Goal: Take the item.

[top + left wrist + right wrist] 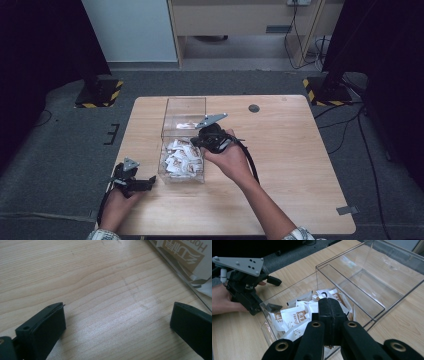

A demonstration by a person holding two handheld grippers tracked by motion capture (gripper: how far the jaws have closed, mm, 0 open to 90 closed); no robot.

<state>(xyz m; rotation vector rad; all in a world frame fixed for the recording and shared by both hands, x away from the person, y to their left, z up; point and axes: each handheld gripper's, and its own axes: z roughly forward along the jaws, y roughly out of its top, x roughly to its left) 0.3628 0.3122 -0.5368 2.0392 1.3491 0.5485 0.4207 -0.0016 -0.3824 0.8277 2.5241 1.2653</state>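
right gripper (329,315), jaws clenched empty, hovers over sachets (181,157) in the clear box (184,106), seemingly poised to pick; left gripper (117,322) (jaws released) waits on the table (300,165).

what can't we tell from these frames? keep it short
- Right gripper: fingers shut above the sachets in the clear box; in the right gripper view its own fingers hide whether a sachet is pinched. In the high view the hand covers them.
- Sachet print: cut by the frame edge in the left gripper view, too small in the high view.
- Left gripper: fingers open over the table; both are cut by the frame edge.
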